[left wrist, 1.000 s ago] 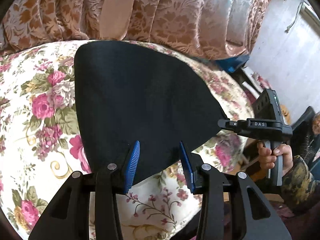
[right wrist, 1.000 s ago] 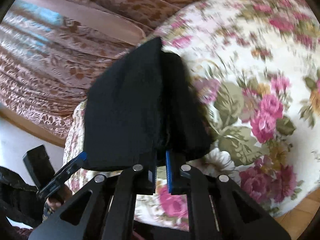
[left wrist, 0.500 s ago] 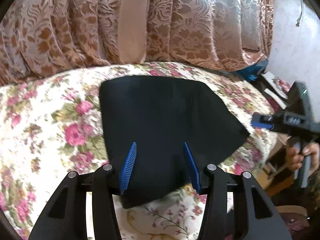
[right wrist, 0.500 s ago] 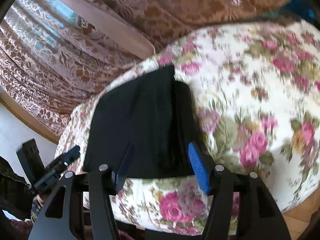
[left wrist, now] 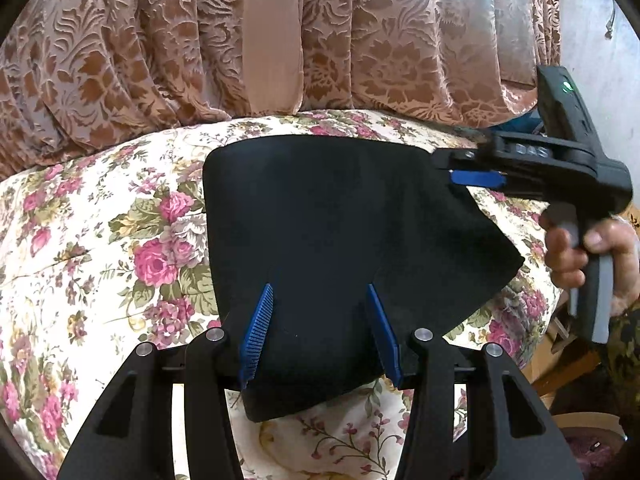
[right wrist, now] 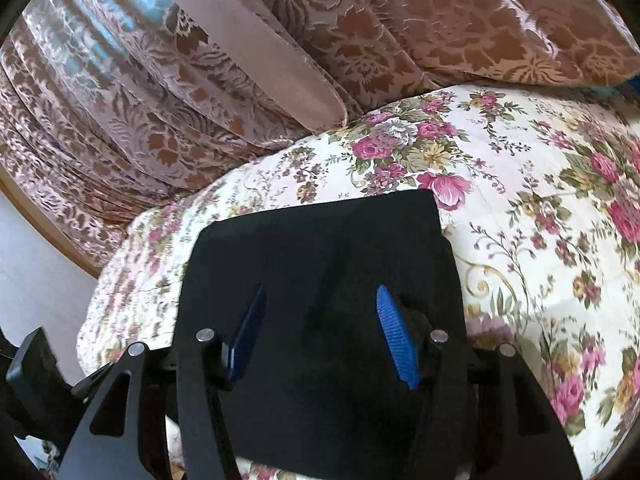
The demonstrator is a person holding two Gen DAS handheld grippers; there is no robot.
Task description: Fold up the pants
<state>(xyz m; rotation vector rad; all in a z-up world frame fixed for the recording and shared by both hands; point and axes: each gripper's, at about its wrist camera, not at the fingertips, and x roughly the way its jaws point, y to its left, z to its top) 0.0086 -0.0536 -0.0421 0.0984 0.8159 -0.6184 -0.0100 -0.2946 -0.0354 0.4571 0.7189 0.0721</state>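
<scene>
The black pants (left wrist: 332, 240) lie folded into a flat compact shape on the floral bedspread (left wrist: 100, 240). They also show in the right wrist view (right wrist: 320, 264). My left gripper (left wrist: 320, 324) is open and empty, its blue pads above the near edge of the pants. My right gripper (right wrist: 320, 328) is open and empty, raised over the pants. The right gripper also shows in the left wrist view (left wrist: 472, 172), held by a hand at the pants' right side.
Brown patterned curtains (left wrist: 200, 40) hang behind the bed. The bedspread (right wrist: 540, 220) stretches out beside the pants. A white wall (left wrist: 600, 40) stands at the far right. The bed's edge drops off close to the grippers.
My right gripper let go of the pants edge, opened and rose above them. My left gripper stayed open and lifted back, so more of the curtain shows. The pants now lie flat.
</scene>
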